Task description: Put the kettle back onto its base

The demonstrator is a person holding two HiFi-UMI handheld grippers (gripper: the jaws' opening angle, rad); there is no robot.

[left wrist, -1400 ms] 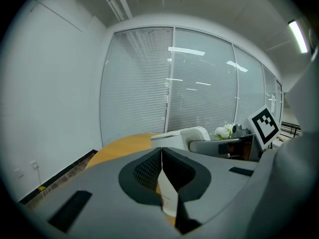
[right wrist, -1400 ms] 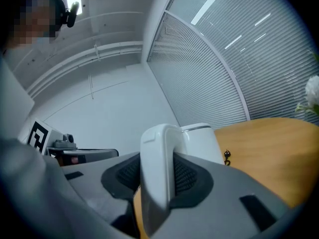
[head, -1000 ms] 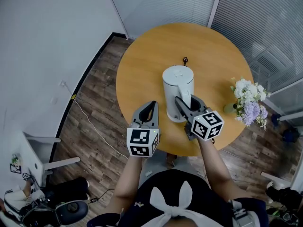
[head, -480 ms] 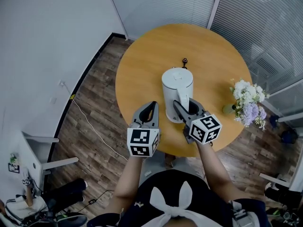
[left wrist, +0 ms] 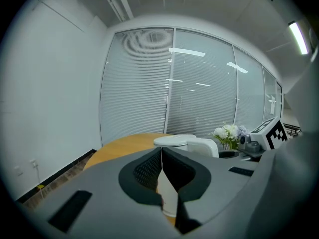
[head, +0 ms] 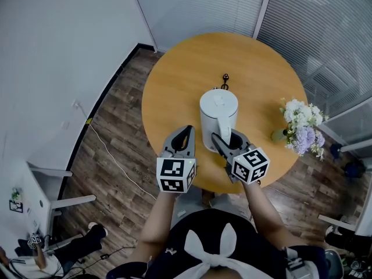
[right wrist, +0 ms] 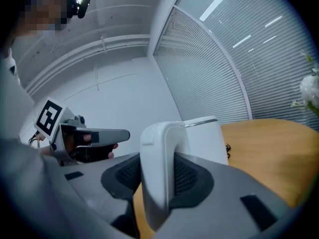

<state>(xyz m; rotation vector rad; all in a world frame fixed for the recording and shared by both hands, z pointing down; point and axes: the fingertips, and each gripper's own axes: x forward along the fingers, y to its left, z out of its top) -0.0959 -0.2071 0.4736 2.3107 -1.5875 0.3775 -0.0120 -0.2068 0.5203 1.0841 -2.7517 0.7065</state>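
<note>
Kettle [head: 218, 116]: white, smooth plastic, tall rounded body, flat lid with a thin silver band under it, broad loop handle [right wrist: 157, 168] on the near side. Upright over a round orange-brown wooden table [head: 174, 80], in its near half, directly ahead of the right gripper [head: 226, 139]. Standing or lifted: cannot tell, underside hidden in every view.

Right gripper: grey matte plastic shell, 2 jaws clamped on the handle, 1 to each side. Black ribbed pads pressed flat against the handle's smooth flanks. Kettle body just beyond the jaw tips.

Left gripper [head: 186, 129]: same grey shell and ribbed black pads. Jaws closed together, tips touching, nothing between them. Just left of the kettle, apart from it, over the table's near edge.

Marker cube [head: 175, 175] on the rear of each gripper: white faces with black square patterns.

Elsewhere:
- small dark object [head: 224, 76] on the table just beyond the kettle, too small to identify
- bunch of white and lilac flowers [head: 302, 131] at the table's right edge, well apart from the kettle
- dark wood-plank floor [head: 110, 150] around the table, with a thin pale cable across it
- plain white wall at left
- grey slatted blinds [head: 325, 28] behind glass at the far side
</note>
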